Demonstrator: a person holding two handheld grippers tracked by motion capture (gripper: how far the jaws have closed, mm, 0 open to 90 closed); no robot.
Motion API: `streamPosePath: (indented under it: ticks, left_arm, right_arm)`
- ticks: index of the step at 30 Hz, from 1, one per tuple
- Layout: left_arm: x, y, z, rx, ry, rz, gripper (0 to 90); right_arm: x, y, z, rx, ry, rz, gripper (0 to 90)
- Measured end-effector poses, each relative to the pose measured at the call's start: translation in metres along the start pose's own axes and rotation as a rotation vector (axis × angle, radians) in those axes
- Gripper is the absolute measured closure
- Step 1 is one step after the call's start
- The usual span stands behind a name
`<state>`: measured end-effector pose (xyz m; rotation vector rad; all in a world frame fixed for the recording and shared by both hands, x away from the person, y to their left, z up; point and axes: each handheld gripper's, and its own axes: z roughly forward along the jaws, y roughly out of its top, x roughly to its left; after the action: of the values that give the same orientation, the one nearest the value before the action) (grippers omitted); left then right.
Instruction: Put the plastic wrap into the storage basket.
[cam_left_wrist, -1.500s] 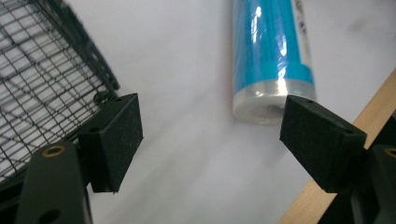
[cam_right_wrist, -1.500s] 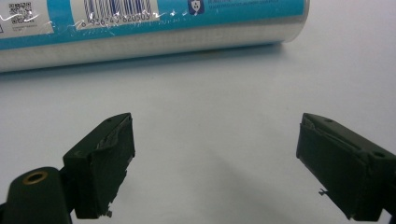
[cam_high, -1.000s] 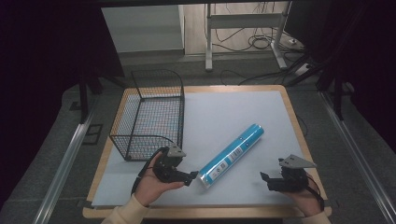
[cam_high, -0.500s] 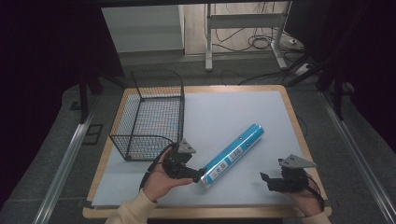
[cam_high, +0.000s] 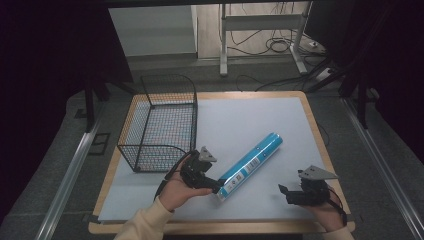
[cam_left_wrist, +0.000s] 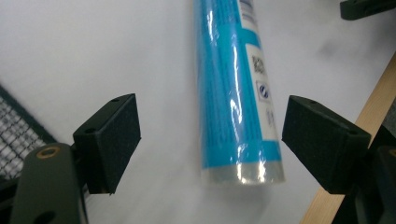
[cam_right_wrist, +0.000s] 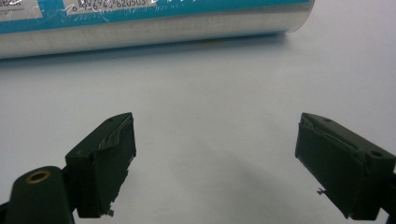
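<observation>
Step in hand: the left hand-held gripper (cam_high: 216, 184) is lining up on the near end of the blue tube (cam_high: 250, 166), and I'd call this the approach to a pick-up, likely bound for the wire basket (cam_high: 159, 125).
Where the tube lies: flat on the white table (cam_high: 240, 120), slanting from near the person up and to the right, just right of the basket and apart from it.
Left hand-held gripper: jaws wide and they have just been opening further; in the left gripper view the tube's clear-capped end (cam_left_wrist: 243, 172) sits between the two black pads (cam_left_wrist: 112, 140), nearer the right-hand one, with daylight on both sides, so no pad is pressing on it.
How to do it well: push a little farther along the tube so the pads bite on the body, not the slippery cap edge; centre it between the pads; close square across its width, since a round wrapped tube may roll or squirt out of a skewed pinch.
Right hand-held gripper: spread open (cam_right_wrist: 215, 163), holding nothing, hovering over bare table with the tube's side (cam_right_wrist: 140, 28) beyond its tips; in the high view it sits near the table's front right (cam_high: 292, 194).
Watch for: the tube is long, so a grip at the very end could let the far end sag.
</observation>
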<state>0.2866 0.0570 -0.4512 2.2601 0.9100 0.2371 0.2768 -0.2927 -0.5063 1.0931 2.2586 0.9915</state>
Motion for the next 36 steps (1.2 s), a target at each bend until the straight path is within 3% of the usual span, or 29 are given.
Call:
streamPosePath:
  ticks: [9,12,36]
  left_arm:
    - [-0.003,0.013,0.011,0.012,-0.006,-0.002,19.0]
    - [-0.004,0.018,0.014,0.019,-0.009,0.014,18.9]
    - [-0.012,0.050,0.030,0.032,-0.004,0.048,18.6]
  right_arm:
    - [0.000,0.000,-0.001,-0.011,0.016,0.013,12.8]
    - [0.000,0.000,-0.002,-0.012,0.015,0.013,12.8]
    - [-0.001,0.001,-0.005,-0.018,-0.008,0.007,12.9]
